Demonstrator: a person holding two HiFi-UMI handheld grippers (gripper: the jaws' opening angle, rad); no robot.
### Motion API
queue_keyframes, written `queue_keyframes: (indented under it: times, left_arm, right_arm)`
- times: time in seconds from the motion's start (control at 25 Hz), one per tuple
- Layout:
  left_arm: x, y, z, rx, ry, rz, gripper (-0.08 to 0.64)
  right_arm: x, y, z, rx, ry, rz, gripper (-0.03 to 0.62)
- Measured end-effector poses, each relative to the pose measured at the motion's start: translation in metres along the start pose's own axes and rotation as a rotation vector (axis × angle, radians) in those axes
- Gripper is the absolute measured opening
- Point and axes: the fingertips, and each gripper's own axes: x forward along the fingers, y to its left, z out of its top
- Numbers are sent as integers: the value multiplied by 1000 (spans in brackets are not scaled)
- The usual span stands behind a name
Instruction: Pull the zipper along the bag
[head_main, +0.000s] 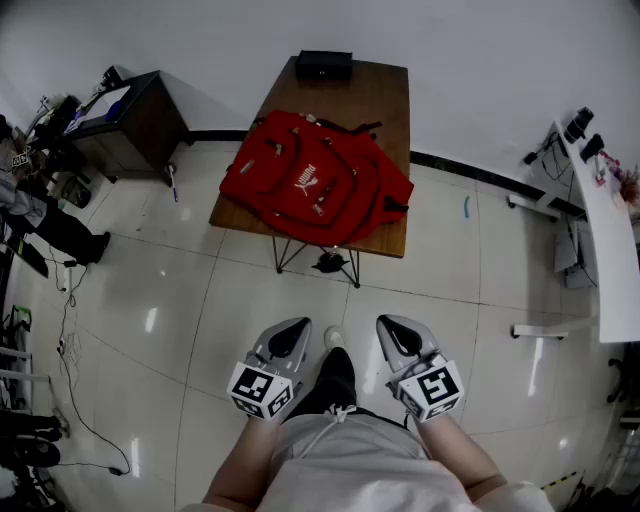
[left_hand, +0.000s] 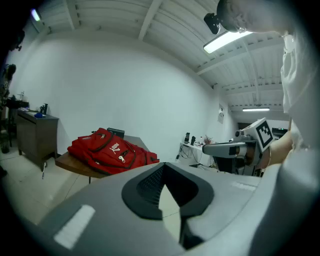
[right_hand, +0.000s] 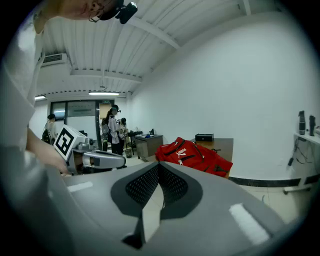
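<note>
the left gripper (left_hand: 162, 169) has its jaws pressed together at the tips with nothing between them; only floor shows through the gap behind the tips. the right gripper (right_hand: 157, 167) is the same, tips meeting and empty. both sit side by side in front of the person's waist, a little apart and tilted slightly down, with a dark trouser leg (head_main: 333, 375) below and between them. well ahead of both, apart from either, a red bag (head_main: 315, 180) lies flat on a wooden table (head_main: 378, 95), a touch left of the gap between the grippers. beyond the bag, at the table's far edge, sits a black box (head_main: 324, 64). far ahead and to the left of the left gripper stands a dark cabinet (head_main: 140, 120).
</note>
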Motion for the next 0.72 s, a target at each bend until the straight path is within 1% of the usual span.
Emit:
queue_keyframes:
  times: [0.08, 0.16, 0.28, 0.44, 0.6, 0.72]
  left_arm:
    - [24, 26, 8, 7, 13, 14, 6]
    - [49, 47, 15, -9, 23, 16, 6]
    - [85, 69, 26, -51, 22, -18, 6]
    - [119, 98, 25, -58, 63, -35, 6]
    - [146, 114, 24, -57, 99, -45, 6]
    - [156, 123, 9, -74, 146, -45, 6]
  right_arm:
    - [27, -16, 14, 2, -6, 19, 8]
    - [51, -33, 24, -1, 3, 31, 8]
    - [81, -56, 29, -16, 55, 33, 8]
    - [121, -72, 21, -10, 102, 60, 8]
    - [150, -92, 12, -14, 145, 68, 8]
    - [167, -103, 0, -11, 188, 73, 8]
